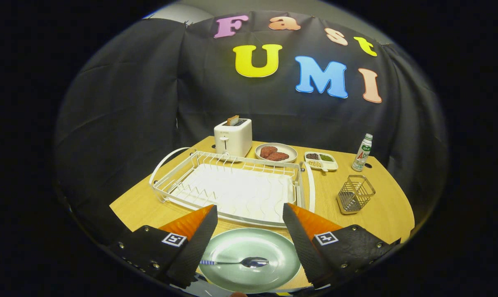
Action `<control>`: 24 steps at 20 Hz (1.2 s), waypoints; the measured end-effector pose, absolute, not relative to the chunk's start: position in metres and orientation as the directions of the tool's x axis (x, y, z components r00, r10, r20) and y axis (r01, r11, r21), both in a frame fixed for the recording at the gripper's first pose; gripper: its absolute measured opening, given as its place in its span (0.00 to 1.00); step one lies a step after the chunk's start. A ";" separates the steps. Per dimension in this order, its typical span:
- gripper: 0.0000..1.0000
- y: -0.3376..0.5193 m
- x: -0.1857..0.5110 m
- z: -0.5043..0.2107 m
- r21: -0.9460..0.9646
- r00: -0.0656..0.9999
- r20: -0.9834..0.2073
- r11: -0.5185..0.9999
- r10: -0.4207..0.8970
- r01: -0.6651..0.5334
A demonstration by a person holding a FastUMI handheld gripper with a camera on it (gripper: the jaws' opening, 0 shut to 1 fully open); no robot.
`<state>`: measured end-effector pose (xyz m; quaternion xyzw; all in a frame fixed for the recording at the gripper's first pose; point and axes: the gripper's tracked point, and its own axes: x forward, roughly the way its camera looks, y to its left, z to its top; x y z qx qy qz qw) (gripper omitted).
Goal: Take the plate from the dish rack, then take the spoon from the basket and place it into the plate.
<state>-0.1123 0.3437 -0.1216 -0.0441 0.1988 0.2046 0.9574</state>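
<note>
The spoon (249, 262) lies flat in the pale green plate (273, 272), its long axis running 9 to 3 o'clock, striped handle toward the left finger and bowl at the plate's centre. The gripper (249, 231) stands open and empty, its 2 fingers flanking the plate. At 12 o'clock sits the emptied dish rack (232, 187), at 2 o'clock the wire basket (355, 194); placing looks done, so pulling straight back seems enough.
</note>
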 end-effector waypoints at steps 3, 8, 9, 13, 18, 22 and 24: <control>0.97 0.345 -0.106 -0.108 0.001 0.842 -0.383 0.912 0.379 -0.410; 0.96 0.320 -0.080 -0.051 -0.001 0.897 -0.287 0.937 0.336 -0.350; 0.96 0.310 -0.073 -0.035 0.006 0.912 -0.259 0.945 0.317 -0.327; 0.96 0.259 -0.045 0.021 0.024 0.960 -0.155 0.972 0.233 -0.232; 0.96 0.172 -0.008 0.061 0.008 0.989 -0.069 0.992 0.128 -0.128; 0.96 0.100 0.016 0.068 0.014 0.998 -0.031 0.999 0.051 -0.051; 0.96 0.064 0.027 0.065 0.009 1.000 -0.021 1.000 0.014 -0.014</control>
